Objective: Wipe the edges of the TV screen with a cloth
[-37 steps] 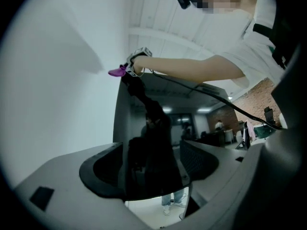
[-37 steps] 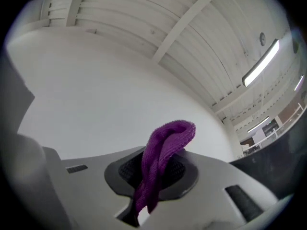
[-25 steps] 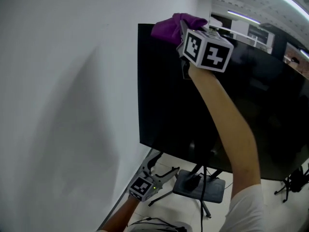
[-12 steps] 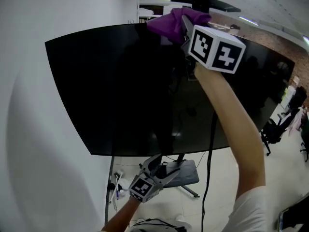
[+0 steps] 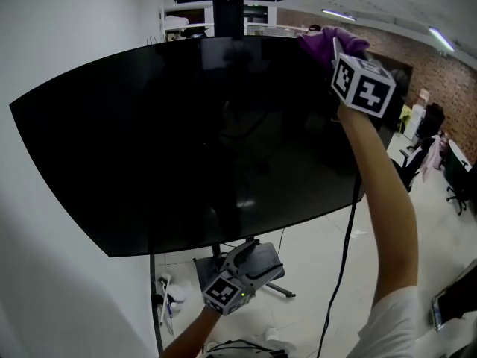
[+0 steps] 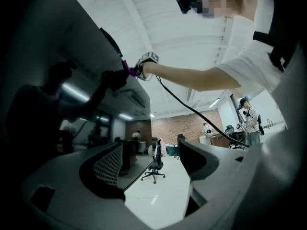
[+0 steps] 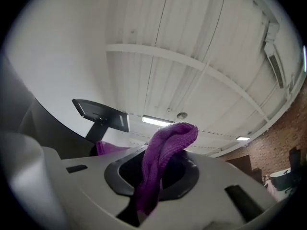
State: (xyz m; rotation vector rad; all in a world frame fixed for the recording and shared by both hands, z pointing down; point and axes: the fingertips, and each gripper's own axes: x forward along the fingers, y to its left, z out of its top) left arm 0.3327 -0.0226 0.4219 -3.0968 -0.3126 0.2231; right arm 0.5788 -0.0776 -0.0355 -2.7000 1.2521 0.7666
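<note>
**Purple cloth (image 5: 322, 42) on the upper edge of the TV screen (image 5: 186, 140)**

A white wall (image 5: 45, 43) fills the far left of the head view. The TV screen, dark and unlit, spans the middle of that view, with a pale floor below its lower edge.

The left gripper (image 6: 153, 176) is held low, below the lower edge of the TV screen and well apart from it. Its jaws stand wide apart with nothing between them. Through the gap only the floor and a distant office chair (image 6: 156, 164) show.

The right gripper (image 7: 152, 181) is raised on an outstretched forearm (image 5: 384, 200) to the upper edge of the TV screen, near its upper right corner. Its jaws are closed on the cloth, which is pinched as a folded strip and rises in a loop above the jaw tips. In the head view the cloth lies bunched over the upper edge of the panel, just above the marker cube (image 5: 363, 86). A black cable (image 5: 344, 252) hangs beside the forearm, down past the lower right corner of the TV screen.

At the far right stands a brick wall (image 5: 447, 73)
</note>
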